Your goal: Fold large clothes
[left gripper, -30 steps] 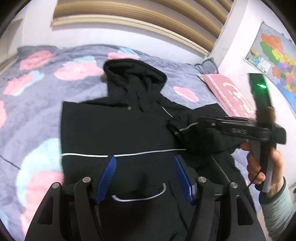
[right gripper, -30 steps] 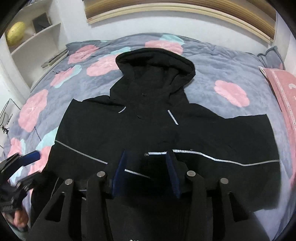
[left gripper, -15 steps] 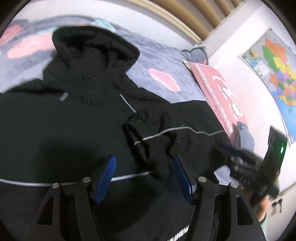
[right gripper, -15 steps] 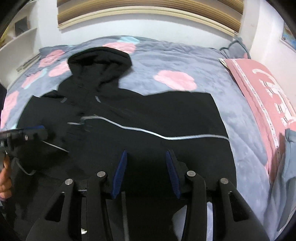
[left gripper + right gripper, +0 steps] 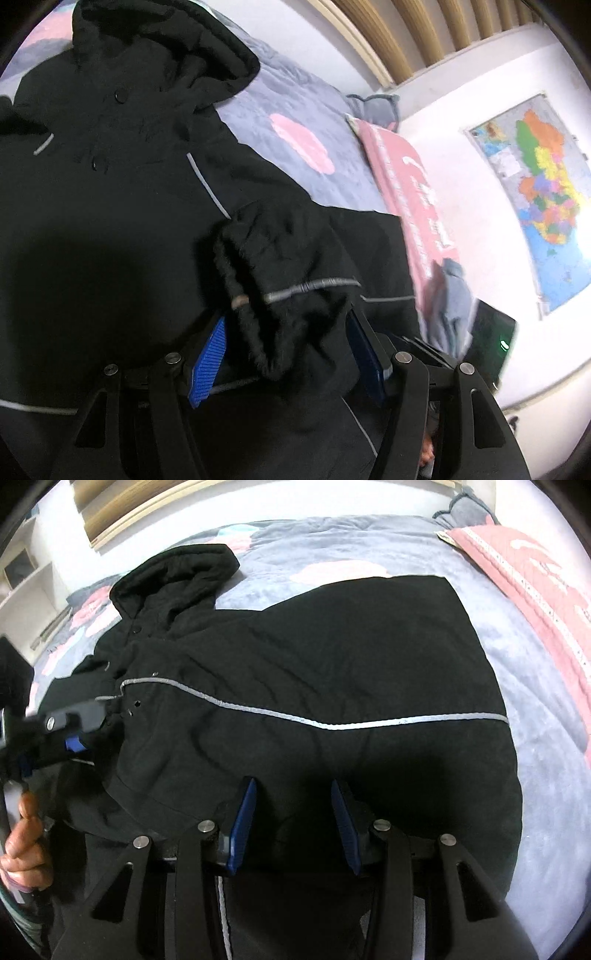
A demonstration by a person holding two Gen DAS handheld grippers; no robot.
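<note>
Lying on bed: one black hooded jacket [image 5: 332, 672] spread flat on a grey blanket [image 5: 535, 657] with pink flower shapes, hood [image 5: 173, 579] pointing toward the headboard wall.
Sleeve: one sleeve is folded across the chest; its bunched cuff [image 5: 258, 295] sits between the left gripper's blue pads in the left wrist view.
Reflective trim: one grey stripe [image 5: 332, 723] runs across the folded sleeve in the right wrist view; two short grey strips show near the collar in the left wrist view.
Snaps: two round dark buttons visible below the hood in the left wrist view.
Left gripper [image 5: 288, 358]: fingers spread wide, cuff fabric lying between them; whether the pads touch the fabric cannot be told. The same tool shows at the left edge of the right wrist view, held by a bare hand [image 5: 22, 838].
Right gripper [image 5: 291, 827]: fingers set moderately apart, hovering low over the jacket's lower body, gripping nothing.
Writing: white characters run along one pink pillow [image 5: 410, 206] at the bed's right side; too blurred to read.
Wall: one coloured map [image 5: 543, 184] hangs on the white wall; its labels are too small to read.
Other: one grey cushion [image 5: 373, 110] beyond the pink pillow.
</note>
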